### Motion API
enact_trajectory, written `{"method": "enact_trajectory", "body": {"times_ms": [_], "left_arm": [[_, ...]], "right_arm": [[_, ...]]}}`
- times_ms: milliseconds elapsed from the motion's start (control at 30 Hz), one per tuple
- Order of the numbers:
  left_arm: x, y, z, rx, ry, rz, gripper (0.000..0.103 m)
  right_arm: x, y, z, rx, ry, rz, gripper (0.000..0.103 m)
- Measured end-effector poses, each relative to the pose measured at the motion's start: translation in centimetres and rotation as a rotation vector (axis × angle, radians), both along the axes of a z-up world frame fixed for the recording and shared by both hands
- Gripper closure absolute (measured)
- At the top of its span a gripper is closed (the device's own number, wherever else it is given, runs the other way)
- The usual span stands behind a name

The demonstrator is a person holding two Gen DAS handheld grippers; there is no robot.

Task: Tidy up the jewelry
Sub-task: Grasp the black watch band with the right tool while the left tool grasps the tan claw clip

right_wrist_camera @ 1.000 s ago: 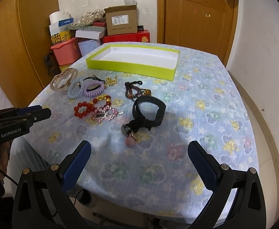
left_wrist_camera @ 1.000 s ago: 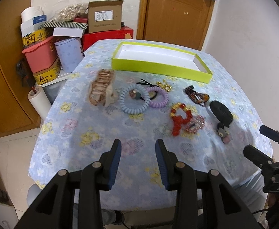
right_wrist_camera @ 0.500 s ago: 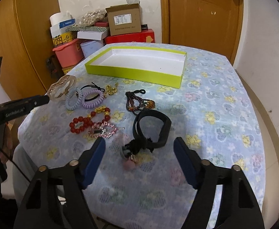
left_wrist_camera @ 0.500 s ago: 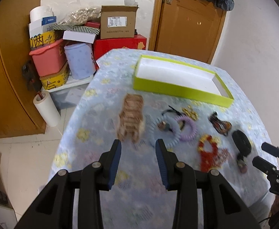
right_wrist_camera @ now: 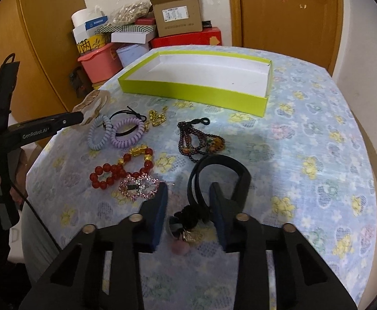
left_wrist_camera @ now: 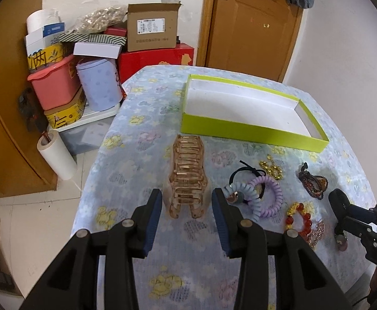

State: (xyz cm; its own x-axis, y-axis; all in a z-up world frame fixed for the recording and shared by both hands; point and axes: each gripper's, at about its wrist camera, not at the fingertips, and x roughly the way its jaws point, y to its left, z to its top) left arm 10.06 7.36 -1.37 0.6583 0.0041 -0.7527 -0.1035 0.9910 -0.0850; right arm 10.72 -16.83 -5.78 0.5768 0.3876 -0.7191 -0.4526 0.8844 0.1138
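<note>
A beige hair claw clip (left_wrist_camera: 187, 175) lies on the floral tablecloth; my left gripper (left_wrist_camera: 187, 201) is open with its fingers on either side of the clip's near end. It also shows in the right wrist view (right_wrist_camera: 91, 104). My right gripper (right_wrist_camera: 188, 201) is open around a black band with a knot and charm (right_wrist_camera: 215, 178). The empty lime-green tray (right_wrist_camera: 196, 90) sits at the back, also in the left wrist view (left_wrist_camera: 253, 131). Between lie a blue coil tie (right_wrist_camera: 98, 135), a purple coil tie (right_wrist_camera: 129, 131), a red bead bracelet (right_wrist_camera: 118, 170) and a dark bead string (right_wrist_camera: 198, 142).
A pink rhinestone clip (right_wrist_camera: 139, 187) and a gold chain (right_wrist_camera: 157, 117) lie among the jewelry. Boxes, a pink tub (left_wrist_camera: 54, 85) and a paper roll (left_wrist_camera: 56, 159) stand off the table's left side. A wooden door (left_wrist_camera: 253, 25) is behind. The table edge (left_wrist_camera: 85, 193) is near the left gripper.
My left gripper has moved forward until its fingers bracket the claw clip. My right gripper has narrowed and moved in around the black band.
</note>
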Motion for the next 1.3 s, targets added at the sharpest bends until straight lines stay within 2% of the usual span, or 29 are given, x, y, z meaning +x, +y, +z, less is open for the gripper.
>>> {"method": "enact_trajectory", "body": {"times_ms": [133, 367, 467, 667, 867, 933, 967, 1300], "left_arm": [[0.5, -0.1, -0.2, 0.006, 0.007, -0.025, 0.061], [1.1, -0.1, 0.0, 0.021, 0.015, -0.041, 0.061], [1.7, -0.1, 0.2, 0.009, 0.014, -0.056, 0.05], [3.3, -0.3, 0.5, 0.055, 0.006, -0.063, 0.047], [4.7, 0.0, -0.5, 0.058, 0.038, -0.074, 0.047], [4.7, 0.0, -0.5, 0.046, 0.033, -0.078, 0.053], [4.6, 0.0, -0.6, 0.043, 0.033, -0.08, 0.06], [3.4, 0.1, 0.6, 0.028, -0.012, -0.063, 0.061]], "right_arm": [[0.8, 0.0, -0.4, -0.008, 0.016, 0.003, 0.091], [1.2, 0.1, -0.5, -0.005, 0.024, 0.014, 0.091], [1.2, 0.0, -0.6, -0.001, 0.028, 0.014, 0.091], [1.3, 0.0, -0.7, 0.0, 0.028, 0.016, 0.091], [1.3, 0.0, -0.7, -0.005, 0.026, 0.019, 0.091], [1.3, 0.1, -0.7, -0.006, 0.024, 0.021, 0.092], [1.2, 0.1, -0.7, -0.006, 0.024, 0.022, 0.092], [0.6, -0.3, 0.4, 0.006, -0.002, 0.029, 0.094]]}}
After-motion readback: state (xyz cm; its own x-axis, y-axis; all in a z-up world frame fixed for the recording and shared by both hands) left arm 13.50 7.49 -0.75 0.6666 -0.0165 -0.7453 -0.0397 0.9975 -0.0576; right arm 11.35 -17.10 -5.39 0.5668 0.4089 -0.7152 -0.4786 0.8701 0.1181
